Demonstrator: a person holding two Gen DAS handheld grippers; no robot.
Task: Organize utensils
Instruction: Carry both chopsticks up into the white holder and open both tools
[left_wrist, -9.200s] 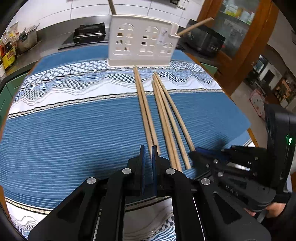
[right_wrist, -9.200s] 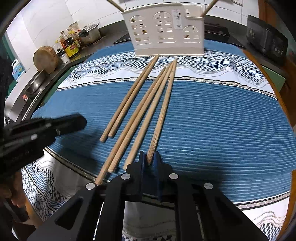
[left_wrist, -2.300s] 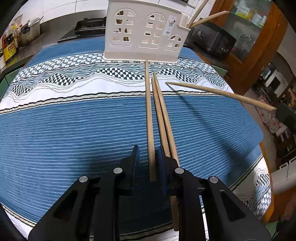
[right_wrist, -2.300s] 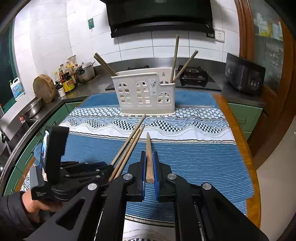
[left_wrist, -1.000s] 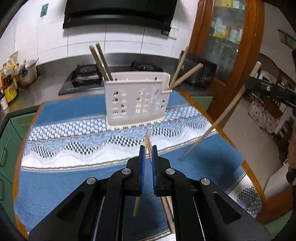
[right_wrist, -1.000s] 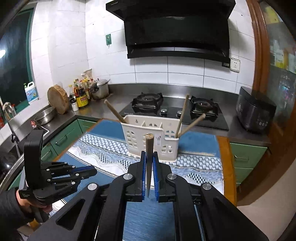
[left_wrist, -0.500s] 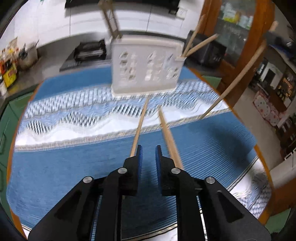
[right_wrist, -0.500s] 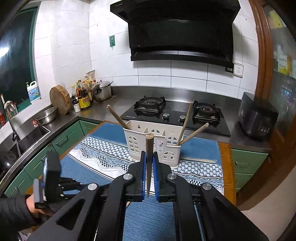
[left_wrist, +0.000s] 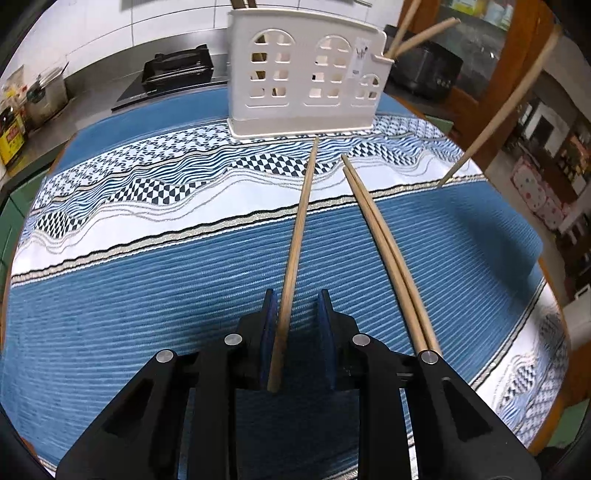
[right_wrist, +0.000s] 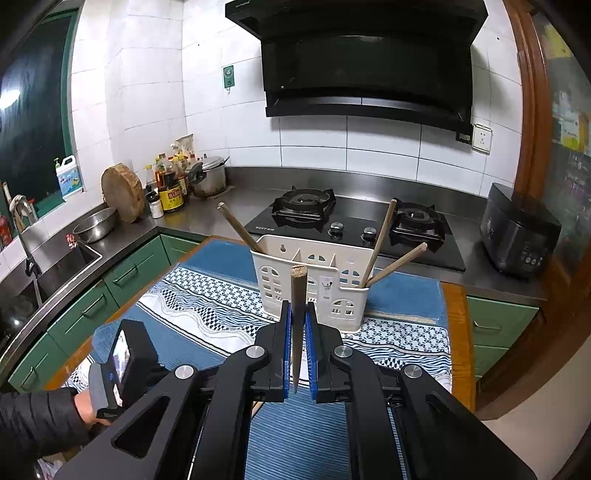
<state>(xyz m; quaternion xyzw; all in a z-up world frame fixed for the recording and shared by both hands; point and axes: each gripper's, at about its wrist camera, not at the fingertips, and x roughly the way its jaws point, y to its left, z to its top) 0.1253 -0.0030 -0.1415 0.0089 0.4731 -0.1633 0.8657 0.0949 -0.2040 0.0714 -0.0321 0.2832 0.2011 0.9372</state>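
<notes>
Right gripper (right_wrist: 296, 325) clamping chopstick (right_wrist: 297, 295), holder (right_wrist: 310, 291) containing chopsticks (right_wrist: 380, 240)

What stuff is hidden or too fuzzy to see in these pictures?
- Bottoms of the chopsticks already in the white holder: right wrist view, hidden by its walls.
- Near ends of the two chopsticks on the cloth: left wrist view, hidden under the left claw.
- Labels on the bottles: right wrist view, too small.
- Chopstick tops: left wrist view, cut off at the top.
</notes>
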